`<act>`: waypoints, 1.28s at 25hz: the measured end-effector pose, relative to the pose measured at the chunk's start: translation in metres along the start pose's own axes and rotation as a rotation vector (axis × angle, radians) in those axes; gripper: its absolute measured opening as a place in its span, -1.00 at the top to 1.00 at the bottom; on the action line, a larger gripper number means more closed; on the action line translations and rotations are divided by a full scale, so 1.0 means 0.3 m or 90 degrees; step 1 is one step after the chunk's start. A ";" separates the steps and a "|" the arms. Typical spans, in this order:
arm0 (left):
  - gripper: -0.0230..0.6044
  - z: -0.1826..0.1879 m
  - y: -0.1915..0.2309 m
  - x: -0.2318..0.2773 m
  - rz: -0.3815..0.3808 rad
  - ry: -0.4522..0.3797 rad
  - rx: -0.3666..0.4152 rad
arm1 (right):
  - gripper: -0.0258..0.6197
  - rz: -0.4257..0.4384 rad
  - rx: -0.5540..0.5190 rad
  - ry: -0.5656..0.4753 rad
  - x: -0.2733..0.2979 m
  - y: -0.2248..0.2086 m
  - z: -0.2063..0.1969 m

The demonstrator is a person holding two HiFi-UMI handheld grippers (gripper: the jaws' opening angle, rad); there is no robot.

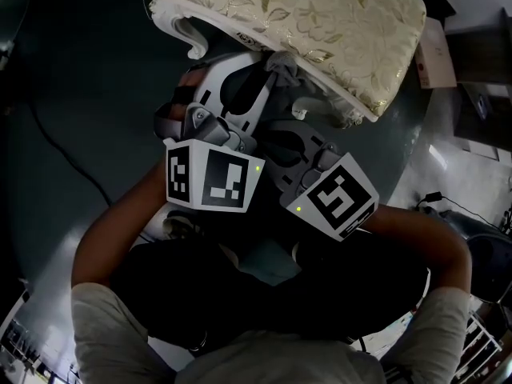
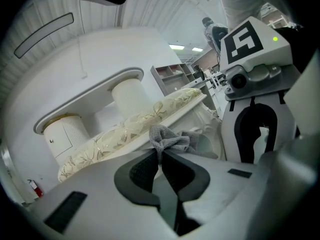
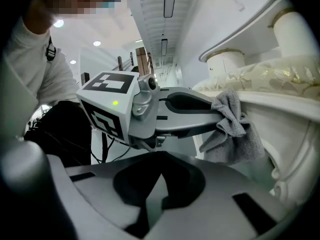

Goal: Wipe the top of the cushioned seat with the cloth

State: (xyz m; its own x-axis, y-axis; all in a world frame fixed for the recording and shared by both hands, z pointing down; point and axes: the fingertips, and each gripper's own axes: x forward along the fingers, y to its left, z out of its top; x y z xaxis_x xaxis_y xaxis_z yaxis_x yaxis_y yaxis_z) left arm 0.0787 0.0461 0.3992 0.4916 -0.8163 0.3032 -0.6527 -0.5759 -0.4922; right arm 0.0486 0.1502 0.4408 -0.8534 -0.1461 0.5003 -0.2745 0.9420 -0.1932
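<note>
While its dark, grid-textured pads [image 2: 137,171] pinch a bunched grey cloth [image 2: 170,138], the left gripper [image 2: 160,153] is closed on that cloth alone. The cloth has a nubby, waffle-like weave and hangs in soft folds from the jaw tips. The right gripper [image 3: 161,176] sits just beside it with its smooth grey plastic jaws pressed together and nothing between them. A cube [image 1: 210,176] printed with bold black-and-white square markers rides on the back of each gripper, with a small green light lit on one face. The person's bare forearms [image 1: 120,222] run back from the grippers to pale short sleeves [image 1: 104,334].

Just past the jaw tips, the cloth is at the near rim of the cushioned seat [image 1: 304,22], level with the edge of the padding, not up on its top. The seat's cushion is plump, covered in cream fabric woven with shiny gold leaves and flowers. It sits on a glossy white carved frame [image 1: 188,34] with scrolled, curling edges.

Under and around the seat lies a dark, smooth floor [image 1: 80,70], and a thin black cable [image 1: 64,154] trails across it. Beyond the seat, the left gripper view shows fat white round columns [image 2: 131,95] under a curved white slab, with ribbed white panels overhead.
</note>
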 end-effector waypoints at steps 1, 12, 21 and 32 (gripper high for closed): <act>0.81 -0.006 0.006 -0.003 0.001 0.002 -0.001 | 0.89 0.000 -0.003 -0.001 0.006 -0.001 0.010; 0.81 -0.097 0.142 -0.038 0.039 0.034 -0.033 | 0.89 -0.027 -0.021 -0.022 0.079 -0.037 0.124; 0.81 -0.143 0.237 -0.046 0.048 0.050 -0.049 | 0.89 -0.076 0.015 -0.018 0.144 -0.077 0.191; 0.81 -0.198 0.304 -0.059 0.013 0.076 -0.078 | 0.89 -0.240 0.094 -0.038 0.077 -0.137 0.313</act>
State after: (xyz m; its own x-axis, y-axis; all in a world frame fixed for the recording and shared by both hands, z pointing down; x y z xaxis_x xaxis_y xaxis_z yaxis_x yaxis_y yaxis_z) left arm -0.0238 0.0053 0.3974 0.4111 -0.8229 0.3922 -0.7302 -0.5548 -0.3987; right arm -0.0015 0.0798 0.3810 -0.7040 -0.4941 0.5102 -0.6300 0.7661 -0.1272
